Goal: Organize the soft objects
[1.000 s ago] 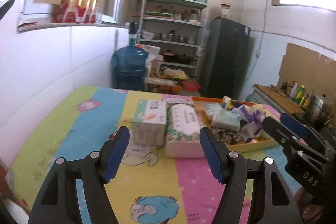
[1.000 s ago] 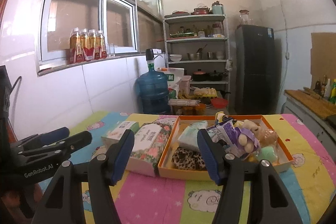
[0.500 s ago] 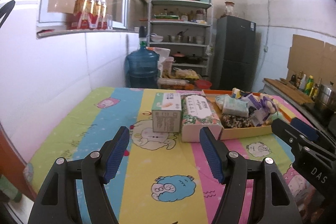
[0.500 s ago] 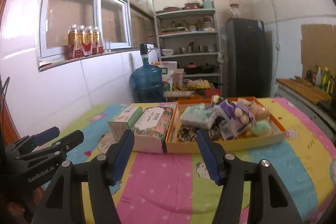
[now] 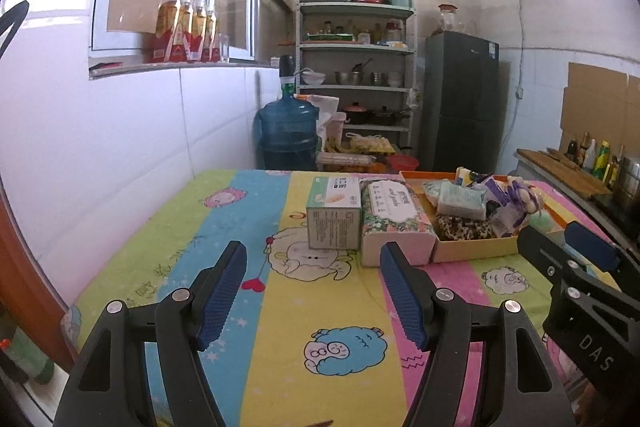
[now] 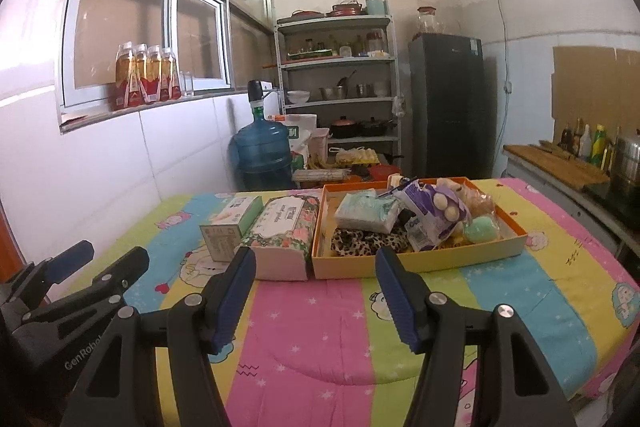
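Grippers backed off, both empty, jaws apart.

Left gripper and right gripper hover over the striped quilt; orange tray of soft items lies ahead, long axis crosswise, nearer the right gripper (two tissue boxes sit left of it). Versus earlier: tray farther away.

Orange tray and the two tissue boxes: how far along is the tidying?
Done: soft items sit piled in the orange tray; the floral tissue box and green tissue box stand side by side left of it. In hand: nothing; the left gripper and right gripper are open and empty. What remains isn't clear.
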Demonstrator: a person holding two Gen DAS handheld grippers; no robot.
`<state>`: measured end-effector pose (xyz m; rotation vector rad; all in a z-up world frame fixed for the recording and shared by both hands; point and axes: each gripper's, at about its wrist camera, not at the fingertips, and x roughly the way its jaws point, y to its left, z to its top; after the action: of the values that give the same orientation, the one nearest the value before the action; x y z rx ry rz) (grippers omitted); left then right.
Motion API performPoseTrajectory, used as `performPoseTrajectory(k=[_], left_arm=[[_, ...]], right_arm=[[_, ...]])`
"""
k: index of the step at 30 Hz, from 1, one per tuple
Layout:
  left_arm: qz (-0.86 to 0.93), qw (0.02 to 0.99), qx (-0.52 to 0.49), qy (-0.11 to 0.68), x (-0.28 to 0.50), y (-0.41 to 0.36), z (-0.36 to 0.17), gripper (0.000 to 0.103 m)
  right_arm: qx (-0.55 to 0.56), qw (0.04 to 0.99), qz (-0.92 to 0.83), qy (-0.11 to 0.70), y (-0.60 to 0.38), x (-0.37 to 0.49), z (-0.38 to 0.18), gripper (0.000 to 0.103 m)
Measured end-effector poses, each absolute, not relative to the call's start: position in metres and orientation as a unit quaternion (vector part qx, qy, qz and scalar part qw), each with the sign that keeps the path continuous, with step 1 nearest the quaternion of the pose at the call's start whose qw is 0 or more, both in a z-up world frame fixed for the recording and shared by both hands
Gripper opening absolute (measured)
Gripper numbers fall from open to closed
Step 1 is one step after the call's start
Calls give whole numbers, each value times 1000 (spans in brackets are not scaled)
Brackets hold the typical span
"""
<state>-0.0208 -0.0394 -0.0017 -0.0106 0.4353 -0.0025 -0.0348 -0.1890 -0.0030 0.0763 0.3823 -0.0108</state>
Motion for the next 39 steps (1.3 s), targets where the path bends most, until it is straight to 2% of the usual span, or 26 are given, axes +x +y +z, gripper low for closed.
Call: performPoseTrajectory(k=[39], left_arm=[[-1,975,-16,221,-13,-31,-3,71]], right_arm=[[29,982,7,188,-175,-28,-1,62]])
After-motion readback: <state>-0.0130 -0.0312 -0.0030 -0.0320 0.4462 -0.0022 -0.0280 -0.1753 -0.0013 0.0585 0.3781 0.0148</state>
